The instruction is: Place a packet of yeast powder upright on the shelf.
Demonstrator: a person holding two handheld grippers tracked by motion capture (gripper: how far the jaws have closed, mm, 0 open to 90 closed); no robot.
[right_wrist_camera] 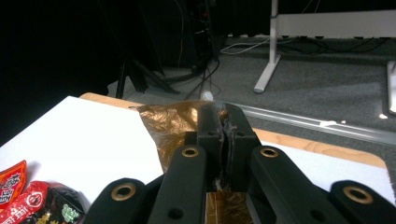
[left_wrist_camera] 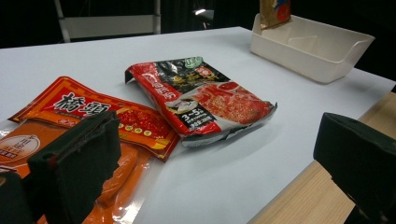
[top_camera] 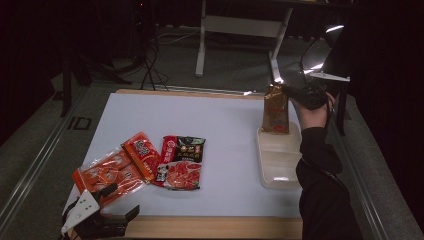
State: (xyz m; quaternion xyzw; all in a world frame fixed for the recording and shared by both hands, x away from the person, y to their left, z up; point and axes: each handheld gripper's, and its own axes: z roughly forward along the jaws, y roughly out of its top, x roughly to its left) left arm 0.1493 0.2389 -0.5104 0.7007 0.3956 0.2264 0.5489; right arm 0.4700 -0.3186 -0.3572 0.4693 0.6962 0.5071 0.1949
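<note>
- The right gripper (top_camera: 295,95) sits at about 2 o'clock on the table, its jaws pressed together on the top edge of a gold-brown pouch (top_camera: 276,109); in the right gripper view the crinkled foil (right_wrist_camera: 173,122) is pinched between the two black pads.
- The pouch stands upright, its bottom edge resting in the far end of a white tray (top_camera: 278,165).
- The tray lies lengthwise along the table's 3 o'clock edge, just beside the person's dark sleeve (top_camera: 320,165); its near compartments look bare.
- The left gripper (top_camera: 107,212) rests at about 7 o'clock, over the wooden front edge of the table, with its jaws spread wide and nothing between them.
- In the left gripper view one pad overlaps an orange clear-window packet (left_wrist_camera: 116,177); I cannot tell whether they touch.
- Three packets lie flat toward 8 o'clock: the orange packet (top_camera: 107,175), a red-orange packet (top_camera: 142,155) overlapping it, and a red-and-black packet (top_camera: 181,162) just beside that.
- Between the red-and-black packet and the tray, the white table top (top_camera: 230,150) is open, as is the whole far half toward 12 o'clock.
- The far wooden edge runs just behind the pouch, with floor beyond.
</note>
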